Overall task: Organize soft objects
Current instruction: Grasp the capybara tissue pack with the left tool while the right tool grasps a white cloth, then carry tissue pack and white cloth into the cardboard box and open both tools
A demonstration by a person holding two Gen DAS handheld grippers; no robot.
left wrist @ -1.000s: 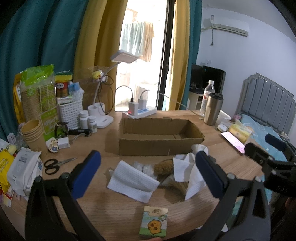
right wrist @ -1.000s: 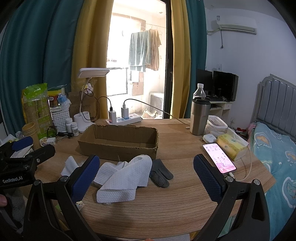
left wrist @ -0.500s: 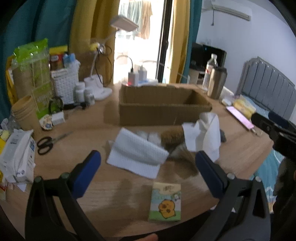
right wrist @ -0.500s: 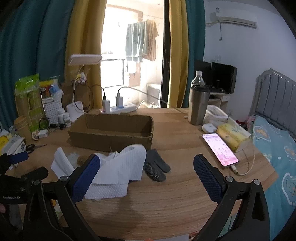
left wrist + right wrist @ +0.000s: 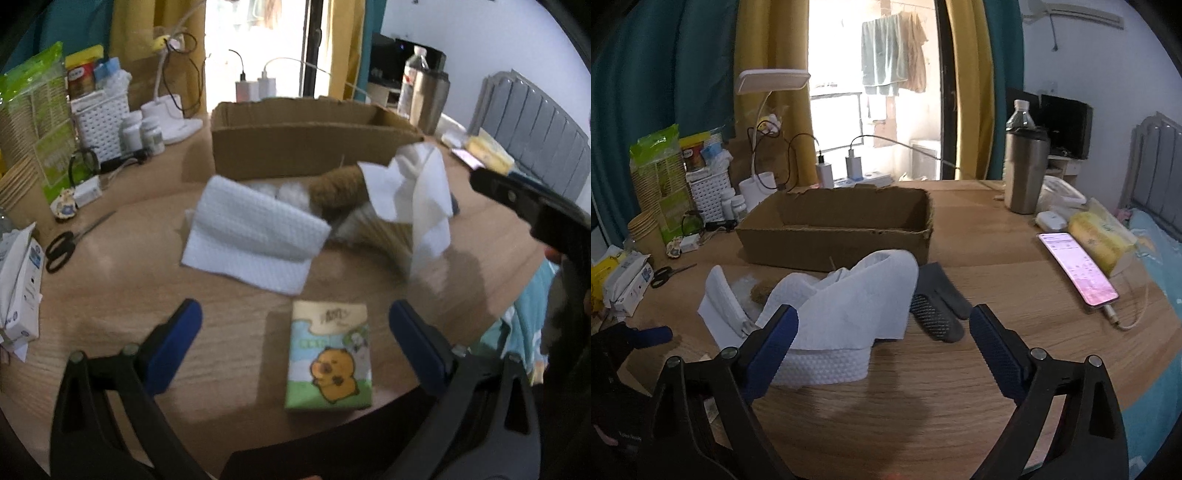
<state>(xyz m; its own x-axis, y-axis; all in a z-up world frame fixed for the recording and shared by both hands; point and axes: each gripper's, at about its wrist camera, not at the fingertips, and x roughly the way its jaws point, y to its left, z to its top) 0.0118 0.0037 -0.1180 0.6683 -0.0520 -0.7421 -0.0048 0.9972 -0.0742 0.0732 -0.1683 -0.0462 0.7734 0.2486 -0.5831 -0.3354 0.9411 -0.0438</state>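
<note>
Left: scissors (image 5: 62, 245) and a white lattice basket (image 5: 99, 120) on the wood-grain table (image 5: 110, 295). Middle: a waffle-textured white cloth (image 5: 251, 240) folded flat, brown fuzzy plush (image 5: 336, 188), crumpled tissue (image 5: 413, 192), all heaped before the shallow cardboard box (image 5: 310, 144). Left gripper (image 5: 295, 332) spread wide, empty, a glossy tissue pack (image 5: 328, 354) lying between its pads. Right gripper (image 5: 882, 343) likewise wide, empty, above a draped cloth (image 5: 849, 314); nubbed grey glove (image 5: 934, 306) beside it. Right: steel tumbler (image 5: 1025, 173), phone (image 5: 1076, 267), bed beyond.
</note>
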